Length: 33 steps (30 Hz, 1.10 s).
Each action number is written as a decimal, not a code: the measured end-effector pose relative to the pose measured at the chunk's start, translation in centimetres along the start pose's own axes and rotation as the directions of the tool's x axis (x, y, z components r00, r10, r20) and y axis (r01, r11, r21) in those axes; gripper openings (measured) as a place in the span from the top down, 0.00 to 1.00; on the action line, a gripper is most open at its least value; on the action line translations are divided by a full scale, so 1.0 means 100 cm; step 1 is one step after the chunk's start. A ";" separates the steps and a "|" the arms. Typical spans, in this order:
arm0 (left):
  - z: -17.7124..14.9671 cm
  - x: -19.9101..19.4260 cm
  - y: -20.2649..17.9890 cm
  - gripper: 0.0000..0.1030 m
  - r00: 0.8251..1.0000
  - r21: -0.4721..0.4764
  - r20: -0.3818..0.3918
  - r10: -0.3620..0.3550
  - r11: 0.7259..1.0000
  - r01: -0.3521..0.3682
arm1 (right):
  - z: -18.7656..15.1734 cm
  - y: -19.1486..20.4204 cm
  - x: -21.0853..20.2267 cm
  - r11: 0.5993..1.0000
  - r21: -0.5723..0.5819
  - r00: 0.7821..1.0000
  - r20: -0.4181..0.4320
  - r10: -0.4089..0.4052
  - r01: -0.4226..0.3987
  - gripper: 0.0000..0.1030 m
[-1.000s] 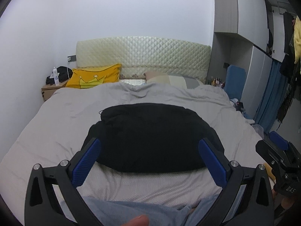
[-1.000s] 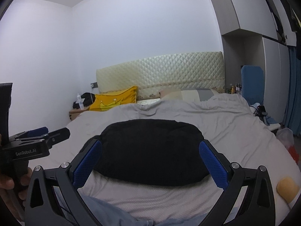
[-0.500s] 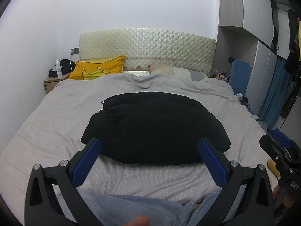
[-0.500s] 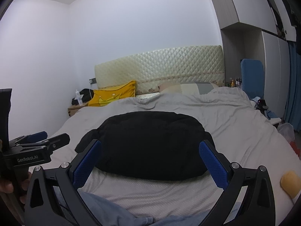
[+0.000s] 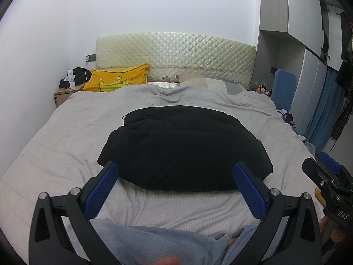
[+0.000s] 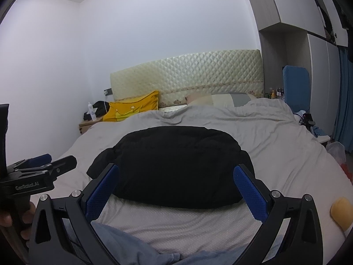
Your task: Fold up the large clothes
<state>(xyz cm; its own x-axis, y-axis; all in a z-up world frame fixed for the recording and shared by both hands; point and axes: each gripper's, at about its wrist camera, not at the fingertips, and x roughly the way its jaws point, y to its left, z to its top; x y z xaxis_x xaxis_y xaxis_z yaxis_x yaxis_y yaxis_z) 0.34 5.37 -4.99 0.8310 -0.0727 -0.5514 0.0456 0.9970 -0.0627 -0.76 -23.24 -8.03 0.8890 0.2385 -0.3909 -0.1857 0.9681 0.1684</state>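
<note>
A large black garment [image 5: 183,148] lies in a puffy folded bundle in the middle of the grey bed [image 5: 55,145]; the right wrist view shows the same garment [image 6: 176,165]. My left gripper [image 5: 176,174] is open, held above the bed's near edge, short of the garment, with nothing between its blue pads. My right gripper [image 6: 176,176] is open too, equally short of the garment and empty. Each gripper shows at the edge of the other's view: the right gripper [image 5: 324,172] and the left gripper [image 6: 50,163].
A yellow pillow [image 5: 117,80] and a headboard [image 5: 176,59] stand at the far end. A wooden nightstand [image 5: 66,93] with a bottle is far left. A wardrobe and blue curtain [image 5: 324,112] line the right side. Grey-blue clothing of the person [image 5: 158,245] fills the bottom. A yellow object [image 6: 340,213] lies near right.
Both grippers have risen and tilted down a little, so the black garment sits lower and fuller in view. Both stay open; the garment has not moved.
</note>
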 end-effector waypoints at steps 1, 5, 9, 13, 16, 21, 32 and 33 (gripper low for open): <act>0.000 0.000 0.000 0.00 1.000 -0.001 -0.003 -0.001 1.000 0.001 | 0.000 0.000 0.000 1.000 0.002 1.000 0.000 -0.005 0.005 0.00; 0.000 0.001 0.003 0.00 1.000 -0.005 -0.011 -0.012 1.000 0.012 | 0.000 0.003 0.000 1.000 0.001 1.000 0.000 -0.007 0.007 0.00; -0.001 0.002 0.005 0.00 1.000 -0.002 -0.015 -0.007 1.000 0.007 | -0.001 0.005 0.000 1.000 -0.002 1.000 0.000 -0.013 0.013 0.00; -0.002 -0.001 0.006 0.00 1.000 -0.001 -0.007 -0.007 1.000 0.007 | 0.000 0.007 -0.001 1.000 -0.004 1.000 0.007 -0.020 0.020 0.00; -0.002 -0.001 0.005 0.00 1.000 0.001 -0.005 -0.008 1.000 0.008 | 0.001 0.009 -0.004 1.000 -0.009 1.000 0.014 -0.021 0.021 0.00; -0.004 -0.004 0.007 0.00 1.000 -0.007 0.004 -0.005 1.000 0.005 | 0.002 0.009 -0.007 1.000 -0.003 1.000 0.012 0.005 -0.005 0.00; -0.004 -0.008 0.009 0.00 1.000 -0.008 0.012 -0.005 1.000 0.005 | 0.003 0.009 -0.009 1.000 -0.014 1.000 0.016 -0.007 0.007 0.00; -0.003 -0.008 0.009 0.00 1.000 -0.009 0.011 -0.004 1.000 0.004 | 0.002 0.009 -0.009 1.000 -0.013 1.000 0.017 -0.008 0.008 0.00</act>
<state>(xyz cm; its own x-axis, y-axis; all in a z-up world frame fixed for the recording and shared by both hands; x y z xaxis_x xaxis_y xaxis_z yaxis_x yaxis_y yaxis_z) -0.51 6.33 -4.86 0.8369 -0.0768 -0.5419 0.0445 0.9964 -0.0724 -1.66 -22.62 -7.30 0.8973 0.2297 -0.3771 -0.1842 0.9709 0.1532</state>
